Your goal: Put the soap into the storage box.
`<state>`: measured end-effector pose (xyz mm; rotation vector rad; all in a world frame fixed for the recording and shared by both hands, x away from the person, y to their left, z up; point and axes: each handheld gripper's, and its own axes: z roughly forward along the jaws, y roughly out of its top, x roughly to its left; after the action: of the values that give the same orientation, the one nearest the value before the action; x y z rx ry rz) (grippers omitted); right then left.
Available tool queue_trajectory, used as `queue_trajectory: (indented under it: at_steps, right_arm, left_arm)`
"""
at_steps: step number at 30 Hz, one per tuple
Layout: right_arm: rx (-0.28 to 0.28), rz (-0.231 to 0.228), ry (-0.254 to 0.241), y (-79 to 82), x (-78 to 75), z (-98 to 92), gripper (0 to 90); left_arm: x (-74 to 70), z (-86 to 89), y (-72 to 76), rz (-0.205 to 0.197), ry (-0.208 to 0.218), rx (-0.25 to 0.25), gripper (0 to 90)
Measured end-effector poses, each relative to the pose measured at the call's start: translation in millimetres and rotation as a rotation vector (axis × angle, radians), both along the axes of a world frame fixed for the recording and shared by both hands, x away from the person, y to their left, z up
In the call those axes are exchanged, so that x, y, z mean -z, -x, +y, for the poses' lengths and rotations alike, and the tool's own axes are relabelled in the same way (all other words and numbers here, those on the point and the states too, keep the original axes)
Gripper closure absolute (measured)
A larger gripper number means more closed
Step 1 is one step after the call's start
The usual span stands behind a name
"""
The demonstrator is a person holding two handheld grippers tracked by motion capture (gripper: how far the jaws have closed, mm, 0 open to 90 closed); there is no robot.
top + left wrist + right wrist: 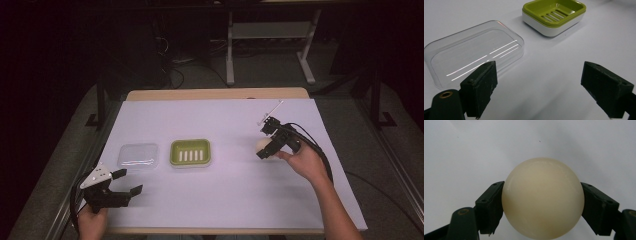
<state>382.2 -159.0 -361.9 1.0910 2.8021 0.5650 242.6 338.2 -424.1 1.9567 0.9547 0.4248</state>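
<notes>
Lab-like recording room, white-covered table point(220, 115), metal desk frame point(230, 45) behind, floor cables point(175, 62), dark surroundings

Lid point(474, 52) ahead-left of left gripper point(127, 182); soap dish point(554, 16) beyond; ball point(542, 197) between right gripper point(541, 205) jaws.

- Soap point(543, 198): a plain creamy off-white, with no marks.
- Soap dish point(554, 16): a lime-green tray with a row of slots, set on a white base.
- Lid point(474, 51): clear and colourless, crossed by thin white streaks of glare.
- Counter point(225, 195): a pale lavender-white top with a light wood strip along the far edge.
- Left gripper point(126, 182): black, with a grey plate on top.
- Right gripper point(541, 206): black.
</notes>
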Motion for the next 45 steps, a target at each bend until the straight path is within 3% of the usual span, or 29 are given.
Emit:
queue_trajectory:
  at_steps: [26,45]
  right_arm:
    - [-0.14,-0.006,-0.028,0.6,-20.9,60.3,24.3]
    - [-0.202,0.008,-0.024,-6.2,-23.8,95.0,24.3]
  left_arm:
    - [-0.8,0.4,0.1,-0.005,0.004,0.003,12.8]
    - [-2.0,2.4,0.1,-0.003,0.006,0.0,12.8]
